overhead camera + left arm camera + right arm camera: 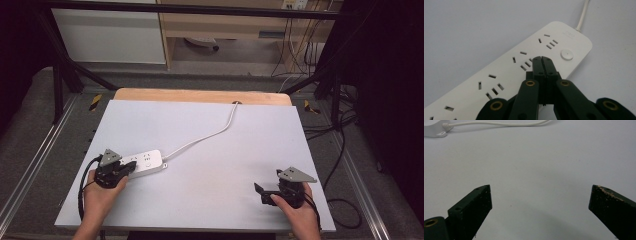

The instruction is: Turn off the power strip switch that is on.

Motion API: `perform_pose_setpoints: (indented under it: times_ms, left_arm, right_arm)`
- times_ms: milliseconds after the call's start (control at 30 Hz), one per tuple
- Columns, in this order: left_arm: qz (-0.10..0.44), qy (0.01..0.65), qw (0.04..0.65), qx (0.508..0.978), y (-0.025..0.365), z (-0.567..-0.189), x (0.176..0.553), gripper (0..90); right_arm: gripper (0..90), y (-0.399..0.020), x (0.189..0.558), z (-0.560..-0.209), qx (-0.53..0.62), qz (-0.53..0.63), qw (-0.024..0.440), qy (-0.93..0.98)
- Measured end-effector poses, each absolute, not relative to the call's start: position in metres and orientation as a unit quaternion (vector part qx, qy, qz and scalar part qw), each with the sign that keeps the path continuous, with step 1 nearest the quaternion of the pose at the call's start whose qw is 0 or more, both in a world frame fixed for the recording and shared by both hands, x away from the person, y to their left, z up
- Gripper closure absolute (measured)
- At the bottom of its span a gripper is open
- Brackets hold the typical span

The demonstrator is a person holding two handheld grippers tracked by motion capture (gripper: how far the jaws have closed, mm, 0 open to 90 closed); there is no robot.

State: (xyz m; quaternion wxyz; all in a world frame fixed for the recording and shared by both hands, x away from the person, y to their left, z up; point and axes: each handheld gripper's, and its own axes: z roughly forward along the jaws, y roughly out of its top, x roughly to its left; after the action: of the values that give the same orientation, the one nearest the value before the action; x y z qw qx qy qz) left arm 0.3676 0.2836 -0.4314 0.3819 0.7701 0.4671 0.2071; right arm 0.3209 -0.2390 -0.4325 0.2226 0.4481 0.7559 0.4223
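We see left gripper [541, 58] jaws pressed together over the power strip [506, 72] | right gripper [540, 197] jaws wide, well apart from it

White power strip [145, 163] at 9 o'clock on the grey table [210, 200]; its cord [210, 135] runs toward 12 o'clock.

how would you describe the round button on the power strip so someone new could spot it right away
Start at the white table and find the white power strip near its left edge, under the shut left gripper. Follow the strip toward the end where its white cord leaves. The round button sits there, the one smooth circle among rows of narrow socket slots.
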Motion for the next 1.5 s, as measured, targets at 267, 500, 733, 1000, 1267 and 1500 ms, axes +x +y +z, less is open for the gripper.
perform_pose_setpoints:
  times_ms: [267,500,733,1000,1267,1500]
  left_arm:
    - [0.203,0.469,0.383,0.769,0.2836,-0.4321,0.3674,90.0]
    - [0.203,0.469,0.384,0.769,0.2839,-0.4322,0.3672,90.0]
    - [0.202,0.470,0.385,0.768,0.2839,-0.4321,0.3675,90.0]
    - [0.200,0.472,0.387,0.767,0.2844,-0.4321,0.3677,90.0]
    - [0.200,0.471,0.388,0.767,0.2843,-0.4321,0.3678,90.0]
    - [0.198,0.473,0.389,0.765,0.2848,-0.4322,0.3679,90.0]
  right_arm:
    - [5.3,-0.2390,0.3206,-0.4323,0.448,0.422,0.223,0.756]
    - [5.3,-0.2394,0.3203,-0.4321,0.448,0.422,0.224,0.756]
    - [5.3,-0.2393,0.3208,-0.4325,0.448,0.422,0.224,0.756]
    - [5.2,-0.2395,0.3206,-0.4323,0.450,0.422,0.222,0.755]
    - [5.3,-0.2394,0.3206,-0.4324,0.448,0.421,0.223,0.756]
    - [5.3,-0.2394,0.3206,-0.4324,0.448,0.422,0.224,0.756]
